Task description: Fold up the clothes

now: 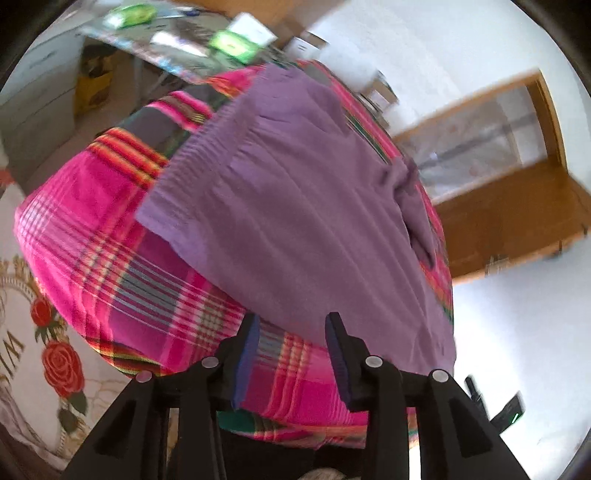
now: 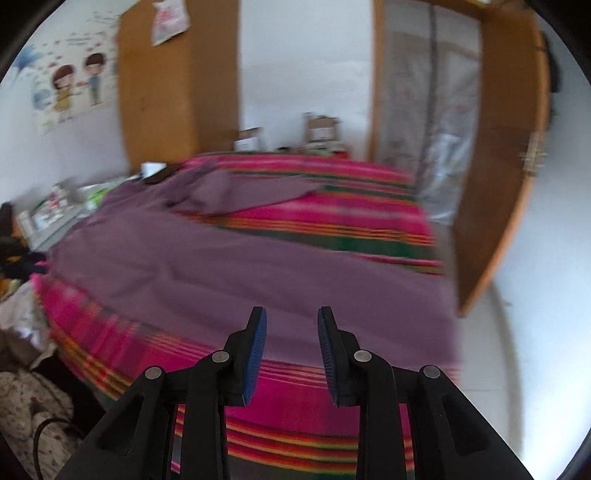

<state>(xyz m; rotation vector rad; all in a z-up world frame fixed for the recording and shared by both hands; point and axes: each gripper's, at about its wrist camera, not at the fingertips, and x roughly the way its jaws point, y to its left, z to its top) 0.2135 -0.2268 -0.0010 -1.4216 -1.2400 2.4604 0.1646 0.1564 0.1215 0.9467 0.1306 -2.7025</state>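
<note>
A purple garment [image 1: 295, 206] lies spread flat on a bed with a pink striped cover [image 1: 96, 236]. One sleeve is bunched at its right side in the left wrist view. My left gripper [image 1: 291, 321] hovers open just short of the garment's near hem, nothing between its fingers. In the right wrist view the same purple garment [image 2: 236, 266] covers most of the bed cover [image 2: 332, 218], a sleeve stretched out at the far end. My right gripper [image 2: 291, 314] is open above the garment's near edge, holding nothing.
A wooden wardrobe [image 2: 495, 177] stands right of the bed, close to its corner. A cluttered side table [image 1: 177, 33] is beyond the bed. Small boxes [image 2: 321, 129] sit at the far end. A rose-print fabric [image 1: 55, 354] lies at the left.
</note>
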